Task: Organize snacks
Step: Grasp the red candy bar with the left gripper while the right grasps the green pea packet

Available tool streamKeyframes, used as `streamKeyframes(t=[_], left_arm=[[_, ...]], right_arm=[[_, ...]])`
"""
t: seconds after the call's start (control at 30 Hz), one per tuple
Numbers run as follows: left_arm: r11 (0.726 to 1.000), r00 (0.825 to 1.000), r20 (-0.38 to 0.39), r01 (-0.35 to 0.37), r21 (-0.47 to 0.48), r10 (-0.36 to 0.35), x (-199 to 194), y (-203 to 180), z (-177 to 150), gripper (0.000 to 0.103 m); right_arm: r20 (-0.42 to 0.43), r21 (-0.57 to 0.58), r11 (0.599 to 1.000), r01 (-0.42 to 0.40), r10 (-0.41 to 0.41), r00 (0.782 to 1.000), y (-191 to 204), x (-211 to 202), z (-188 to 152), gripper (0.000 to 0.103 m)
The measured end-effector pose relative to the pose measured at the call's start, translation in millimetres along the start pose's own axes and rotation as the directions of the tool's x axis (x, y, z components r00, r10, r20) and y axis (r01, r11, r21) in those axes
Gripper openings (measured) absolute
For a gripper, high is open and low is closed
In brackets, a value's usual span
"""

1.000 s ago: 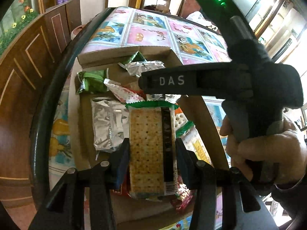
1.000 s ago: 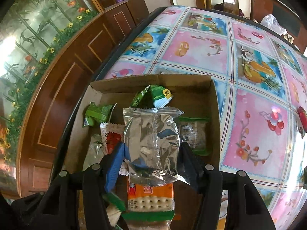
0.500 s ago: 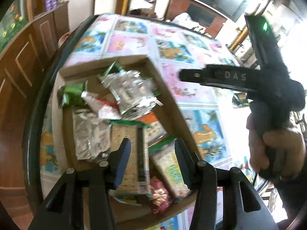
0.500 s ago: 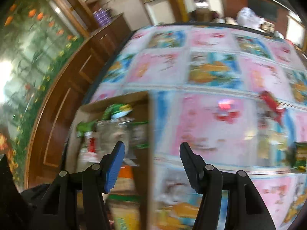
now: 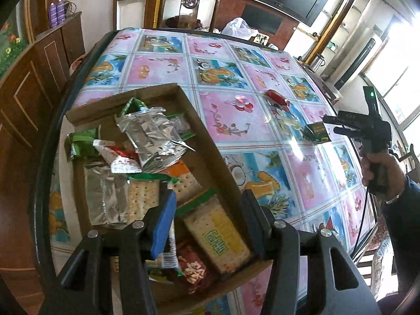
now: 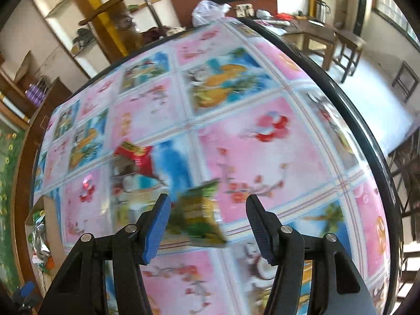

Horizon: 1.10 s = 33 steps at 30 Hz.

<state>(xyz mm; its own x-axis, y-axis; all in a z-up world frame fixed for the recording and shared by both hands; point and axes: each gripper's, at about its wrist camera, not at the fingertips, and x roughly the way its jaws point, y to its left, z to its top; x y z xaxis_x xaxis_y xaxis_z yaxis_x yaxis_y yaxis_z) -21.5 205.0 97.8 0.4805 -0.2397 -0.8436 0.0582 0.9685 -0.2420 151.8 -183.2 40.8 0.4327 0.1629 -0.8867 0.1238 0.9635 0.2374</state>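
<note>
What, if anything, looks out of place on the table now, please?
Two snacks lie loose on the tablecloth, outside the cardboard box holding the rest: a red packet mid-table and a green packet, which the open right hand-held gripper is approaching.

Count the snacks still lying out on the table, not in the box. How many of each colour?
Red snack packet: 1
Green snack packet: 1
Total: 2, both outside the cardboard box.
</note>
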Motion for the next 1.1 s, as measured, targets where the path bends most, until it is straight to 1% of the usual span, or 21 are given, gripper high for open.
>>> streamKeyframes(t=[0.1, 0.17, 0.23, 0.27, 0.3, 0.33, 0.4, 0.53, 0.67, 0.7, 0.77, 0.83, 0.87, 0.93, 1.0, 1.07, 1.1], left_arm=[[1.000, 1.000, -0.015, 0.011, 0.005, -0.011, 4.3, -6.3, 2.5, 0.051], [1.000, 1.000, -0.023, 0.013, 0.009, -0.013, 6.4, -10.7, 4.4, 0.051], [1.000, 0.999, -0.034, 0.025, 0.009, -0.025, 9.0, -15.9, 9.4, 0.051], [0.999, 0.999, -0.038, 0.032, 0.009, -0.031, 10.3, -18.9, 13.3, 0.051], [0.999, 0.999, -0.039, 0.035, 0.009, -0.035, 11.1, -20.9, 16.0, 0.051], [0.999, 0.998, -0.040, 0.040, 0.010, -0.039, 12.6, -24.9, 20.8, 0.051], [0.998, 0.997, -0.049, 0.054, 0.015, -0.053, 17.3, -34.5, 32.3, 0.051], [0.995, 0.992, -0.083, 0.097, 0.008, -0.096, 35.7, -57.1, 59.6, 0.054], [0.987, 0.979, -0.133, 0.149, -0.051, -0.155, 66.8, -82.3, 92.0, 0.054], [0.985, 0.976, -0.140, 0.157, -0.072, -0.166, 79.0, -90.9, 104.8, 0.054], [0.983, 0.974, -0.150, 0.157, -0.100, -0.171, 98.5, -103.9, 124.1, 0.054], [0.976, 0.968, -0.163, 0.165, -0.145, -0.188, 126.1, -117.2, 147.5, 0.054], [0.973, 0.967, -0.172, 0.162, -0.162, -0.190, 138.7, -122.7, 157.3, 0.054], [0.971, 0.970, -0.185, 0.122, -0.204, -0.161, 170.9, -132.2, 177.4, 0.054], [0.966, 0.966, -0.213, 0.095, -0.239, -0.148, 197.4, -137.2, 189.2, 0.054], [0.961, 0.964, -0.232, 0.064, -0.269, -0.129, 218.2, -140.3, 196.2, 0.045], [0.958, 0.961, -0.250, 0.046, -0.282, -0.120, 231.6, -142.5, 199.9, 0.042]], right_arm=[[-0.012, -0.009, 1.000, -0.010, 0.010, 1.000, 0.0, 8.3, -0.7, 0.064], [-0.035, -0.035, 0.999, -0.014, 0.013, 0.999, 7.6, 18.6, -3.0, 0.064], [-0.051, -0.067, 0.998, 0.010, -0.013, 0.999, 10.8, 27.7, -9.0, 0.062], [-0.057, -0.088, 0.996, 0.017, -0.023, 0.998, 14.7, 33.1, -10.2, 0.059], [-0.063, -0.104, 0.994, 0.019, -0.026, 0.998, 15.7, 36.9, -11.7, 0.052], [-0.041, -0.127, 0.991, 0.033, -0.038, 0.998, 18.2, 35.9, -12.5, 0.049], [-0.033, -0.164, 0.985, 0.045, -0.051, 0.998, 22.9, 36.8, -13.6, 0.039], [-0.009, -0.238, 0.969, 0.069, -0.073, 0.997, 28.0, 30.1, -27.3, 0.035], [-0.021, -0.228, 0.972, 0.051, -0.057, 0.998, 11.5, 13.4, -54.8, 0.034], [-0.023, -0.219, 0.975, 0.047, -0.053, 0.998, 7.0, 10.5, -59.4, 0.034], [-0.035, -0.198, 0.980, 0.021, -0.028, 0.999, -5.8, 1.0, -74.6, 0.034], [-0.041, -0.171, 0.985, 0.000, -0.007, 0.999, -20.2, -9.5, -90.2, 0.034], [-0.048, -0.151, 0.988, -0.021, 0.013, 0.999, -27.9, -14.6, -97.4, 0.034], [-0.043, -0.129, 0.991, -0.038, 0.033, 0.999, -37.6, -24.2, -108.4, 0.034], [-0.041, -0.118, 0.992, -0.050, 0.046, 0.998, -43.7, -31.4, -116.1, 0.034], [-0.030, -0.108, 0.992, -0.058, 0.056, 0.998, -51.5, -41.2, -124.1, 0.034], [-0.027, -0.105, 0.993, -0.059, 0.057, 0.998, -53.6, -43.7, -125.6, 0.034]])
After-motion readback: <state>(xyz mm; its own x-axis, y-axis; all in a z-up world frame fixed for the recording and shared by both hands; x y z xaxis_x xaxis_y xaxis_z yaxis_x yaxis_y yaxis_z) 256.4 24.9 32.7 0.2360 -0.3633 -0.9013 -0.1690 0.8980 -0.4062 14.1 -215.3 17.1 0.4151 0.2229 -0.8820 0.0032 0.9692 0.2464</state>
